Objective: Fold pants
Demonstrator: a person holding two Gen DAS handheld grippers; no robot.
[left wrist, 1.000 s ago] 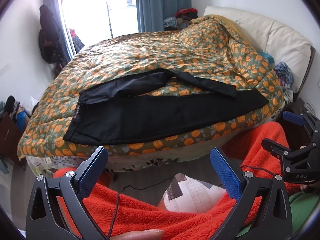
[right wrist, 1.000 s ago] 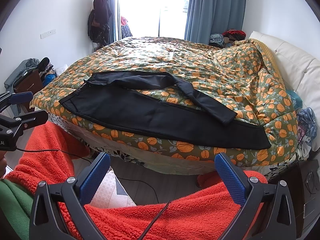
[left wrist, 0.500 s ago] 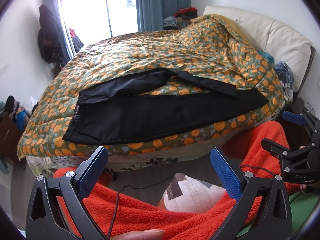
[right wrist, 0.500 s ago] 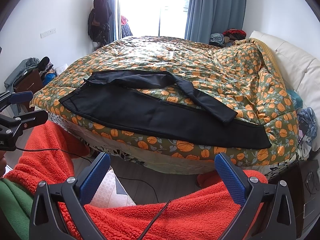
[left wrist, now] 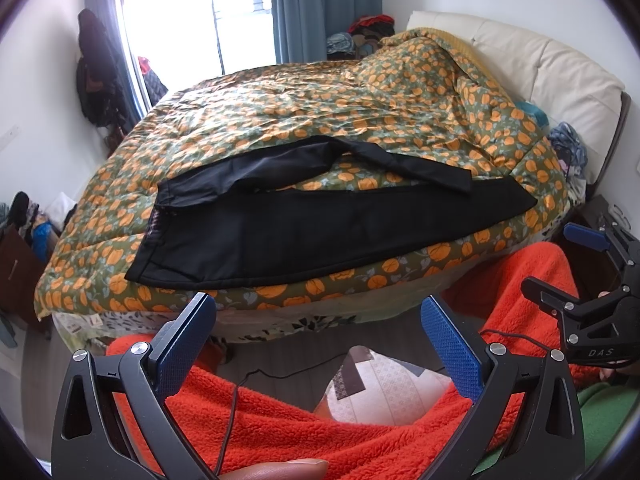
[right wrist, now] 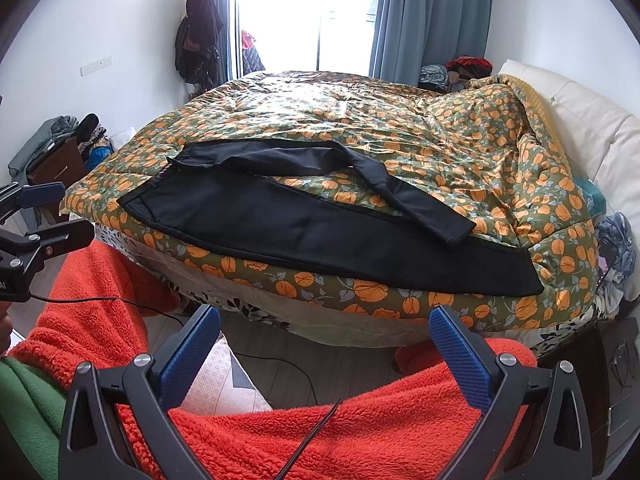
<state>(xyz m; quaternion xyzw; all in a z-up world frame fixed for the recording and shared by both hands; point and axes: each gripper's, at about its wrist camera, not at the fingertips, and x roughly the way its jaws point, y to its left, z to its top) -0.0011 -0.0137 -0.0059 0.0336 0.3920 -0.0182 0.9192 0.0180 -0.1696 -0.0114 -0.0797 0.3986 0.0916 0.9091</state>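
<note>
Black pants (left wrist: 320, 228) lie spread along the near edge of the bed (left wrist: 280, 120), on its orange-flowered quilt, one leg bent across the other. The left gripper (left wrist: 318, 344) hovers wide apart over an orange fleece (left wrist: 300, 428); the right gripper (left wrist: 576, 264) sits at the right.

Black pants (left wrist: 304, 232) (right wrist: 304, 232), plain and matte, spread out lengthwise on the near edge of the bed (left wrist: 360, 120) (right wrist: 400, 128). Waistband at the left end, a bit of patterned lining showing there. Near leg laid flat and straight, running right along the bed's edge, hem squared off at the far right. Far leg not straight: kinked partway, rising away from the near leg, then bending back down so its hem lies on top of the near leg. Triangle of orange-flowered cover showing between the two legs. Unfolded, nothing touching.
</note>
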